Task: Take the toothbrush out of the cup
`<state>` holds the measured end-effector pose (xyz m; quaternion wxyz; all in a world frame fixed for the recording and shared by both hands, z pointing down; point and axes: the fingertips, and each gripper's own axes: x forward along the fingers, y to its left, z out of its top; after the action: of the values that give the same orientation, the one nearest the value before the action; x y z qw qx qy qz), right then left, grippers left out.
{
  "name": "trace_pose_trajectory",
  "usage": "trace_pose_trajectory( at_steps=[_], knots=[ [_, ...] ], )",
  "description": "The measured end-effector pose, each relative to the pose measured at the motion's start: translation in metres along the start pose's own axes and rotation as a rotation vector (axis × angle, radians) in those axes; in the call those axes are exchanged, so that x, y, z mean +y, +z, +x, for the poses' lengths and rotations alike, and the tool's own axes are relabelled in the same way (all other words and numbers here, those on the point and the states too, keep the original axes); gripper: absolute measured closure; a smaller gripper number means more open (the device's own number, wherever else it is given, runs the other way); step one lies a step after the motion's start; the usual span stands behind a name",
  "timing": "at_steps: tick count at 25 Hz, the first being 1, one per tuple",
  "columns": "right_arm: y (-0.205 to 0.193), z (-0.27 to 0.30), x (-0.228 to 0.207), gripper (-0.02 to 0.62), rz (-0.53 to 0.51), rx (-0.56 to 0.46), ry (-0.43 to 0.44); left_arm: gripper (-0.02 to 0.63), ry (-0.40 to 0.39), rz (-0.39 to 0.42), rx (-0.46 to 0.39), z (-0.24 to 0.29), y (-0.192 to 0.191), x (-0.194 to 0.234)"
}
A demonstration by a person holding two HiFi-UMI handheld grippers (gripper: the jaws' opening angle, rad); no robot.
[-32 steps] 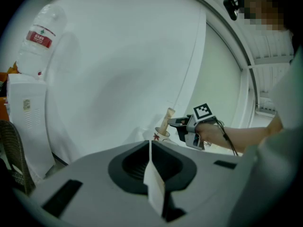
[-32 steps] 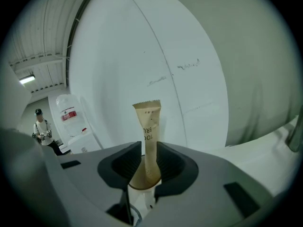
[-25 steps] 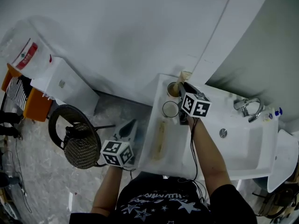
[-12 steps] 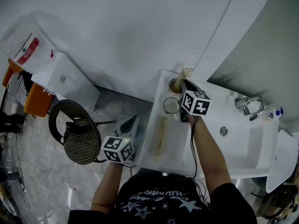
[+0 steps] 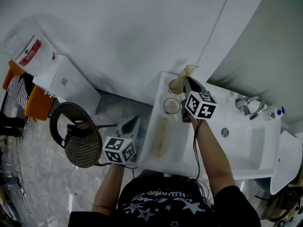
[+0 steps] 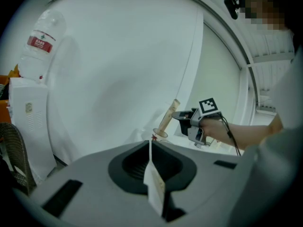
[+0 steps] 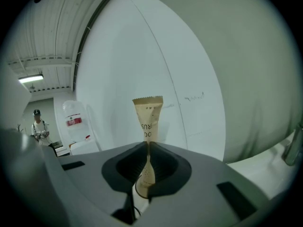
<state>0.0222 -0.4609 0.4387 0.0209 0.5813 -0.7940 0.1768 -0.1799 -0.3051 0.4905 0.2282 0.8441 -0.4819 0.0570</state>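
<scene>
A toothbrush in a tan paper wrapper (image 5: 183, 75) slants up out of the rear cup (image 5: 174, 87) at the sink's back left corner. My right gripper (image 5: 187, 82) has the wrapper between its jaws, which are closing, and the pads press on it. In the right gripper view the toothbrush (image 7: 149, 119) stands upright, pinched in the right gripper (image 7: 148, 161). From the left gripper view I see the toothbrush (image 6: 169, 117) leaning over the cup (image 6: 160, 134). My left gripper (image 5: 131, 123) hangs low beside the sink, shut with nothing held, as the left gripper (image 6: 150, 148) shows.
A second, clear cup (image 5: 171, 106) stands just in front of the rear one. The white sink (image 5: 246, 148) has a chrome faucet (image 5: 251, 106) at the back right. On the floor at the left stand a wire-mesh basket (image 5: 83, 149), a white cabinet (image 5: 66, 82) and a water bottle (image 5: 26, 51).
My right gripper's jaws have closed on the toothbrush wrapper and risen with it, so more of the wrapper shows above the cup. The left gripper has stayed put.
</scene>
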Motion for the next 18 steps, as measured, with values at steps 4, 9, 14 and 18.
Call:
trace_pose_trajectory(
  at_steps=[4,9,14,18],
  knots=[
    [0.024,-0.017,0.008,0.565,-0.007,-0.052,0.021,0.578,-0.007,0.011,-0.016,-0.002,0.006,-0.008],
    [0.046,-0.043,0.021,0.565,0.011,-0.097,0.077,0.578,-0.013,0.026,-0.03,-0.007,0.009,-0.023],
    [0.045,-0.069,0.031,0.565,0.025,-0.088,0.146,0.578,0.002,0.021,-0.039,-0.015,0.002,-0.041],
    [0.036,-0.094,0.036,0.565,0.068,-0.067,0.197,0.578,0.022,0.02,-0.037,-0.025,-0.008,-0.06]
  ],
)
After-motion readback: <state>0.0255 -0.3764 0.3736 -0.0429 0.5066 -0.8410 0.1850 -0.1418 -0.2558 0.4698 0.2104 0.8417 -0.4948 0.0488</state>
